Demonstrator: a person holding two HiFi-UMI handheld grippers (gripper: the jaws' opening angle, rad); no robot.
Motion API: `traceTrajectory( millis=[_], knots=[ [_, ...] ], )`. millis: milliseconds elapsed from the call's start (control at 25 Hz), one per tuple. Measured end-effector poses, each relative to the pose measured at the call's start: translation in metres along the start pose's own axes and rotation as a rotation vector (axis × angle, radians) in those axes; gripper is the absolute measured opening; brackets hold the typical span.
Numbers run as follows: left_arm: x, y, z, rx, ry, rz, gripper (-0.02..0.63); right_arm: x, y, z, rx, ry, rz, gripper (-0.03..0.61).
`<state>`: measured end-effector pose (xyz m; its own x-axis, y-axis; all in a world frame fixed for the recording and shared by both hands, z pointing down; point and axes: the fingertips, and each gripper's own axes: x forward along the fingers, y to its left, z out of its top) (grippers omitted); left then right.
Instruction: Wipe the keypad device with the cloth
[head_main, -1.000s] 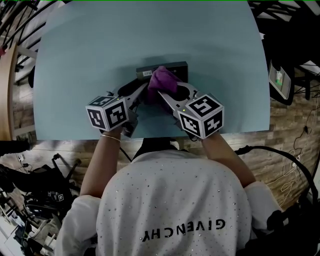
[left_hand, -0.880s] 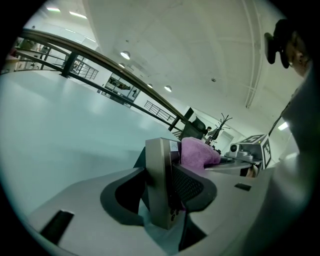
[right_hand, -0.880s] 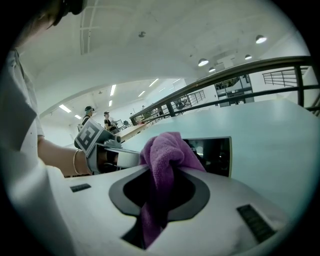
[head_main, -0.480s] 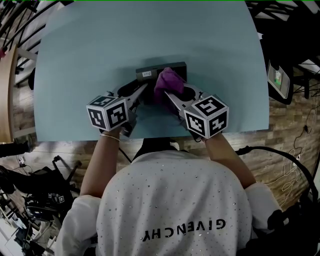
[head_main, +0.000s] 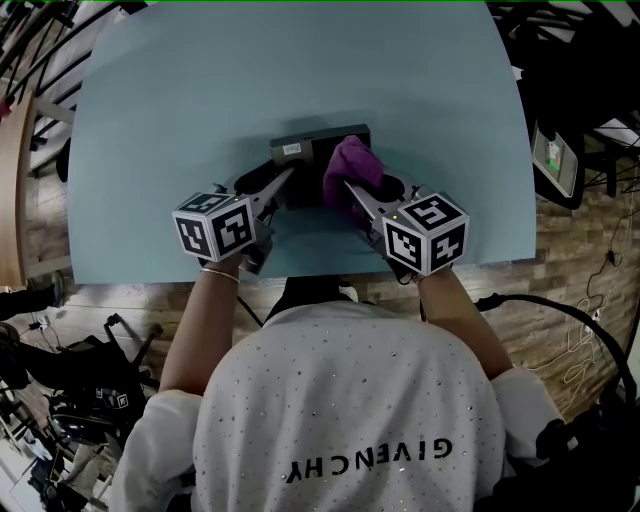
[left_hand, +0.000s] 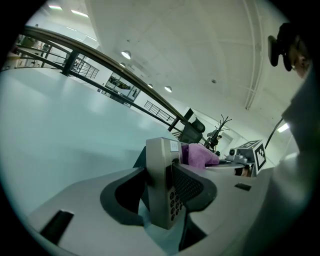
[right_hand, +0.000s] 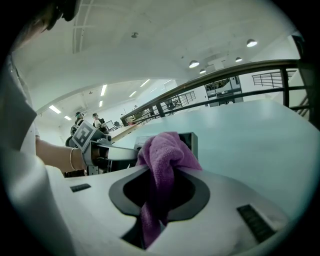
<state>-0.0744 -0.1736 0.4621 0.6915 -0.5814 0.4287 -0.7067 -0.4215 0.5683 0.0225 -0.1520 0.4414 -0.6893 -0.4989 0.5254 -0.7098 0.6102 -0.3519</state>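
A pale blue rounded surface (head_main: 180, 90) stands on a wood-patterned floor (head_main: 575, 250) strewn with black cables (head_main: 600, 350). One grey rectangular keypad device (head_main: 305, 148) sits mid-surface. There are two claws. The left claw (left_hand: 162, 175) is clamped on the device's left end. The right claw (right_hand: 160, 187) pinches one purple fleecy cloth (head_main: 352, 165) at the device's right end.

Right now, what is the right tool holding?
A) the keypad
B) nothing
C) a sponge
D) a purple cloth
D: the purple cloth is pinched between the right tool's jaws, while the keypad is clamped in the left tool.
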Motion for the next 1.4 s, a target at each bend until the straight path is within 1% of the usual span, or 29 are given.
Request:
traceTrajectory(
  millis=[200,720,840,960,1040,1200,1320,1400],
  knots=[
    [0.0,0.0,0.001,-0.012,-0.007,0.008,0.178,-0.007,-0.013,-0.001,0.017,-0.003,-0.028,0.075],
    [0.001,0.001,0.0,-0.001,0.014,0.001,0.178,-0.016,-0.027,-0.004,0.034,-0.004,-0.045,0.075],
    [0.001,0.0,0.0,-0.005,0.012,-0.001,0.178,-0.02,-0.037,-0.005,0.046,-0.008,-0.071,0.081],
    [0.002,0.001,0.0,-0.014,0.008,-0.002,0.179,-0.025,-0.05,-0.007,0.092,-0.019,-0.086,0.086],
    [0.002,0.002,0.0,-0.022,0.004,-0.001,0.179,-0.028,-0.059,-0.007,0.114,-0.025,-0.114,0.083],
    [0.001,0.002,-0.001,-0.029,0.003,0.005,0.179,-0.036,-0.069,-0.006,0.125,-0.035,-0.151,0.081],
    [0.001,0.001,0.0,-0.029,0.003,0.006,0.179,-0.04,-0.06,0.003,0.102,-0.068,-0.128,0.08],
    [0.0,0.001,0.001,-0.031,0.001,0.008,0.178,-0.039,-0.045,0.012,0.065,-0.102,-0.075,0.08]
  ],
)
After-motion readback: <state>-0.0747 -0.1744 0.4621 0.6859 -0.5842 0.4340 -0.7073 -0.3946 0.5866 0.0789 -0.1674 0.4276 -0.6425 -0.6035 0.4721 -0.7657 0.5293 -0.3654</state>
